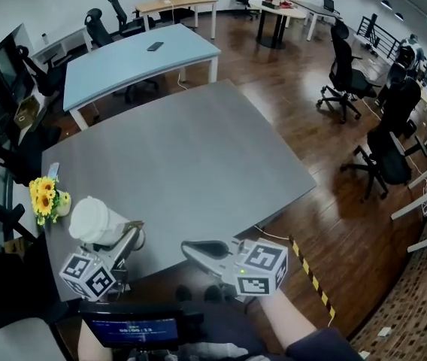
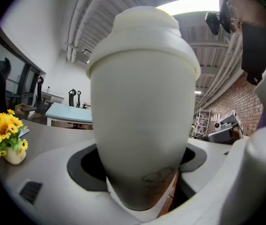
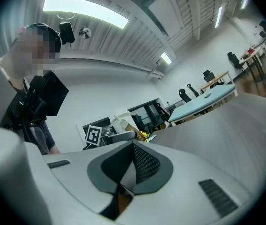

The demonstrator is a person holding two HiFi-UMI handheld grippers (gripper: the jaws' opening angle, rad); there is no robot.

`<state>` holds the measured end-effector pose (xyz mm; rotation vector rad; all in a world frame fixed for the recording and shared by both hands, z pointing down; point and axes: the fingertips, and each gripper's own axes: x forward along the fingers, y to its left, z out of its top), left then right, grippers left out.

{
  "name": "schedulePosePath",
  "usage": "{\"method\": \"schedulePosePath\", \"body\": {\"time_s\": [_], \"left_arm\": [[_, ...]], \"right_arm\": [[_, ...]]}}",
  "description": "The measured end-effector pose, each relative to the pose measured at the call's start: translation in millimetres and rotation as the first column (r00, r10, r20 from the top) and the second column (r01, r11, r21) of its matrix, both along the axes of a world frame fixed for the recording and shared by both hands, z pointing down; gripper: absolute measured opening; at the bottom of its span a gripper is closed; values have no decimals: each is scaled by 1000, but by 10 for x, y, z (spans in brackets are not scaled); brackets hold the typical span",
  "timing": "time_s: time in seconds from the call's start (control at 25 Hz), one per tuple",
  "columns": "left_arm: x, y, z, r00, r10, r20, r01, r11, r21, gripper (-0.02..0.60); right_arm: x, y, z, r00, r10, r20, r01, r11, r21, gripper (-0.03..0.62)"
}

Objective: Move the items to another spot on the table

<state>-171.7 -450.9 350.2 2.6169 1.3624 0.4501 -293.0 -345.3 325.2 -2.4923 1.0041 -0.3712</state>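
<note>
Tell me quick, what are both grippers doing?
Left gripper: closed, holding the white lidded bottle.
Right gripper: closed, empty.

White lidded plastic container [image 2: 142,102]: between left gripper [image 1: 132,236] jaws
Yellow flowers in vase [image 2: 5,136]: left of them, on grey table [image 1: 198,149]

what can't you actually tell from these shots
Left gripper view: the white container fills the frame, hiding whatever is behind it.
Head view: the flat item behind the yellow flowers is too small to identify.
Head view: the dark object on the blue table is too small.
Head view: the screen at the bottom edge, text too small.
</note>
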Motion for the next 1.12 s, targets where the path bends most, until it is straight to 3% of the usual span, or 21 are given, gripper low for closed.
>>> {"method": "schedulePosePath", "body": {"time_s": [0.28, 0.52, 0.68, 0.88, 1.12], "left_arm": [[238, -183, -5, 998, 53, 20, -51, 995, -84, 426], [345, 167, 133, 983, 178, 37, -173, 978, -113, 426], [292, 540, 118, 961, 277, 14, -275, 957, -88, 425], [2, 1161, 26, 938, 347, -10, -346, 936, -69, 426], [-461, 2103, 26, 938, 346, -29, -347, 938, -16, 426]], "right_arm": [[164, -187, 44, 997, 66, 49, -60, 992, -110, -17], [155, -41, 91, 980, 193, 51, -182, 968, -171, -17], [137, 262, 17, 953, 304, 10, -296, 935, -195, -17], [-175, 850, 6, 928, 371, -25, -369, 913, -173, -17], [-735, 1834, 128, 917, 396, -39, -397, 905, -151, -17]]}}
